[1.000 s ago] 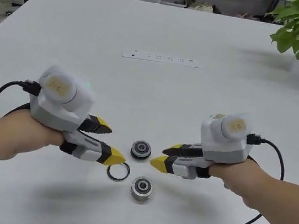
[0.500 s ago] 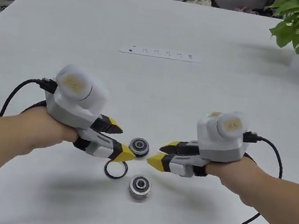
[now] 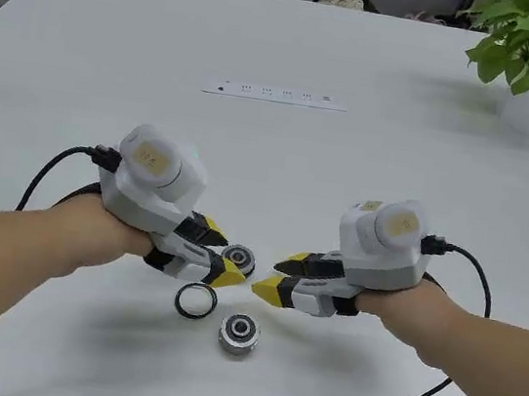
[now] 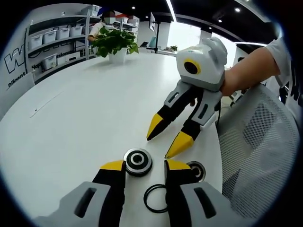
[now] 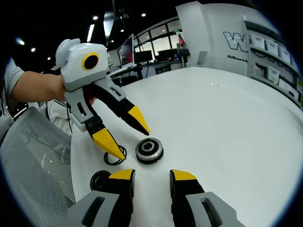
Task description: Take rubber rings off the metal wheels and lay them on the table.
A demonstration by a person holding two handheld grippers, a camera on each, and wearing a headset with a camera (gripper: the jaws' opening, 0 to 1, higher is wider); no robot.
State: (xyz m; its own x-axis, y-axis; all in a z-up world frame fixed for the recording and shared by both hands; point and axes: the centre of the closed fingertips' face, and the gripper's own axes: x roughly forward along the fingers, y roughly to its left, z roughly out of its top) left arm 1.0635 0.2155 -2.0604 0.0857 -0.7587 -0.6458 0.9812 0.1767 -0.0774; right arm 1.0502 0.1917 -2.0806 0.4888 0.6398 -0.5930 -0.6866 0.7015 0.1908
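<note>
Head view | left gripper (image 3: 225, 254), right gripper (image 3: 273, 276): jaws apart, flanking ringed metal wheel (image 3: 237, 258) | risk: skidding away on an off-centre pinch, lol

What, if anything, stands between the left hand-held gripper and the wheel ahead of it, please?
Nothing visible does: the wheel lies on bare table right at the open jaws of the left hand-held gripper. The loose ring and second wheel lie aside.

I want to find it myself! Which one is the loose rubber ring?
On the white table, find the left gripper, near the front edge. The rubber ring lies beside its jaws, toward the person. Unlike the two metal wheels beside it, it's a thin black hoop with table showing through.
</note>
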